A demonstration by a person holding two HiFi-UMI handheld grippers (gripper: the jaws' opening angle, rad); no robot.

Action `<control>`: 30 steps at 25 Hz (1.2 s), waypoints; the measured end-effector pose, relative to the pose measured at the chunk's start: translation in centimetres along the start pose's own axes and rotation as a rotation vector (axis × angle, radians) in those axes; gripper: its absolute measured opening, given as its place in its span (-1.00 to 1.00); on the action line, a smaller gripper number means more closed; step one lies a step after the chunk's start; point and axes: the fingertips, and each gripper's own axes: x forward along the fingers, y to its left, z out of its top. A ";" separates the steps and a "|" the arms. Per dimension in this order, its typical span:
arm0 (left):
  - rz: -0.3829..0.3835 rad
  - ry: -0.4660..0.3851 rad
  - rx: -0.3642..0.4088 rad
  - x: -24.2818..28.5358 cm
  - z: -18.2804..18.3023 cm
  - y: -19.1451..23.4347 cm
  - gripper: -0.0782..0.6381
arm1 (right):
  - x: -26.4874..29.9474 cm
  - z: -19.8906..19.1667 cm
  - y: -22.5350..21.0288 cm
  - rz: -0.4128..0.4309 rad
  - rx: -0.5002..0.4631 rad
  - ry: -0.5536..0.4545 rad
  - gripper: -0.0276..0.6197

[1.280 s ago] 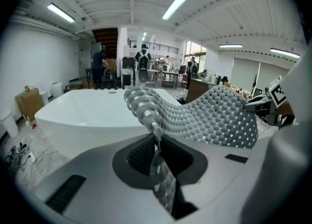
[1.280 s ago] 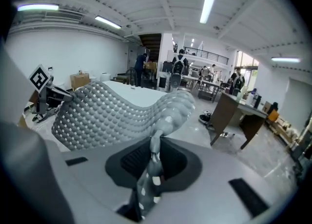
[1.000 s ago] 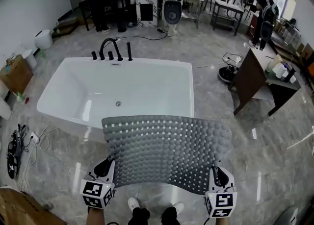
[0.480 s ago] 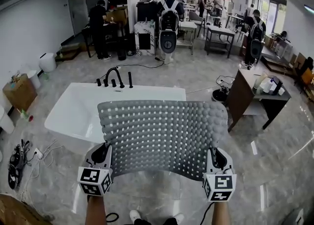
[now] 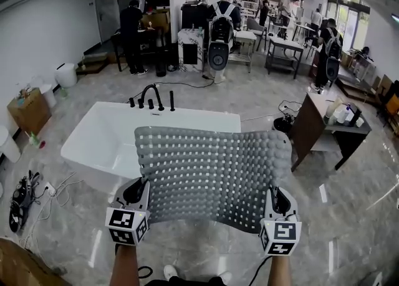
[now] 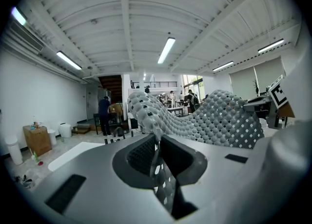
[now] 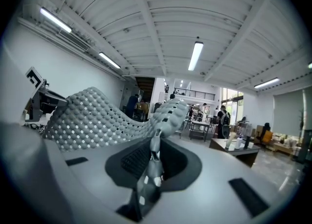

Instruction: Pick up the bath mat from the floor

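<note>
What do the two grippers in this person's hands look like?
The left gripper and right gripper match: each has a smooth grey body, dark ribbed pads in a black recess, and a white cube bearing black square markers. A black cable hangs below each. No sleeves show.

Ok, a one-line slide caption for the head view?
Left gripper and right gripper hold the grey bath mat up by its near corners, bathtub beyond.

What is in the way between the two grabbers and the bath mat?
Nothing that shows. The left gripper and the right gripper each have their jaws shut on a near corner of the bath mat. The mat is held up off the floor between them, above the near side of the bathtub.
</note>
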 end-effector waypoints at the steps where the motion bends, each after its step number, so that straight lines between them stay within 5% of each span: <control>1: -0.002 0.000 0.000 0.1 -0.1 -0.1 -0.64 | 0.1 -0.1 0.0 -0.001 0.002 -0.001 -0.71; 30: -0.006 -0.020 -0.009 -1.2 -0.3 1.6 -0.65 | -1.0 0.6 1.1 -0.030 -0.006 -0.014 -0.72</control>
